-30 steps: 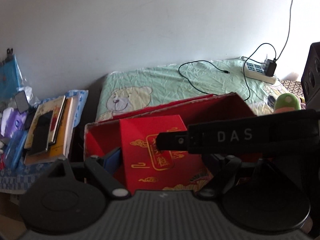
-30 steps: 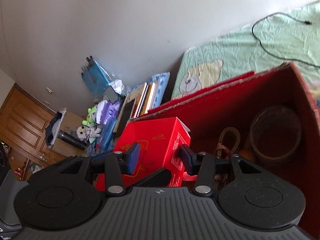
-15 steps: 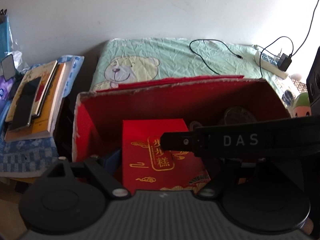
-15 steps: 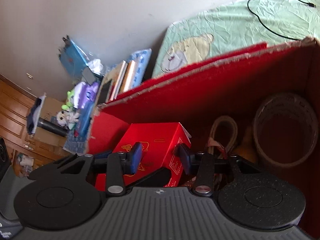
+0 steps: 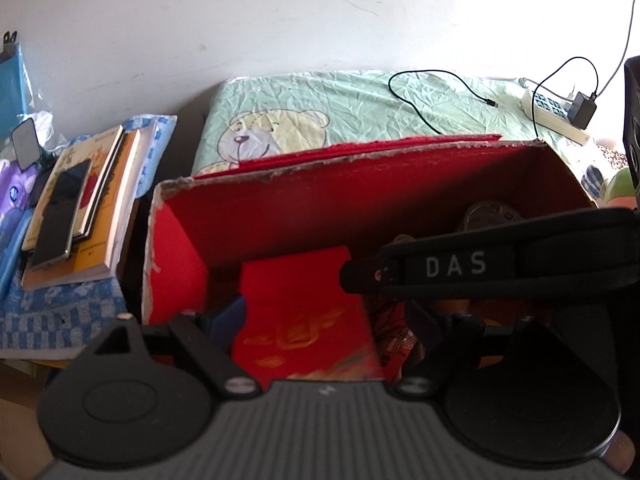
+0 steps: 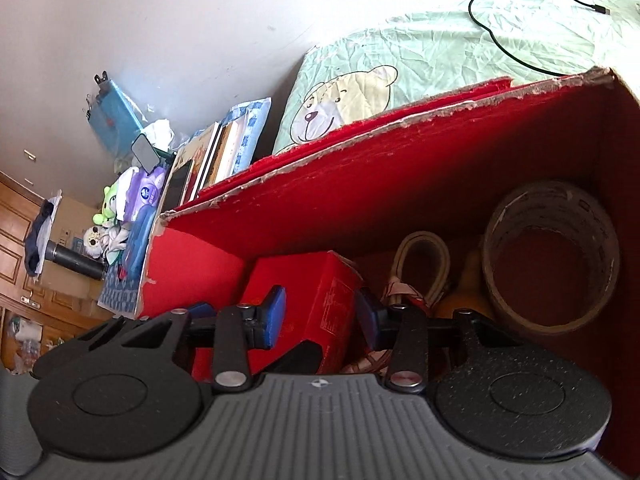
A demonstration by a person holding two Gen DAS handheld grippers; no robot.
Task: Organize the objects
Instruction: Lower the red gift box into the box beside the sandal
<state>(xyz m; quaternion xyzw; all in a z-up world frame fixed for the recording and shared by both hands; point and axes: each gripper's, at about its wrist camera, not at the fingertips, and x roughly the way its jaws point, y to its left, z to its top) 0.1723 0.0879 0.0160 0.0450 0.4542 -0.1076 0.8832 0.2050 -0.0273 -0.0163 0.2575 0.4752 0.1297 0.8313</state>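
While both grippers reach into the large red cardboard box (image 6: 400, 184), the right gripper (image 6: 320, 312) has its jaws clamped on the small red gift box (image 6: 308, 300) at lower centre. The left gripper (image 5: 324, 320) flanks that box; I cannot tell whether it grips. A tape roll (image 6: 548, 256) sits at right.

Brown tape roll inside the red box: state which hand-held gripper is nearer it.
Right. Right hand-held gripper, clamping the small red carton, sits beside the brown tape roll; left hand-held gripper is farther.
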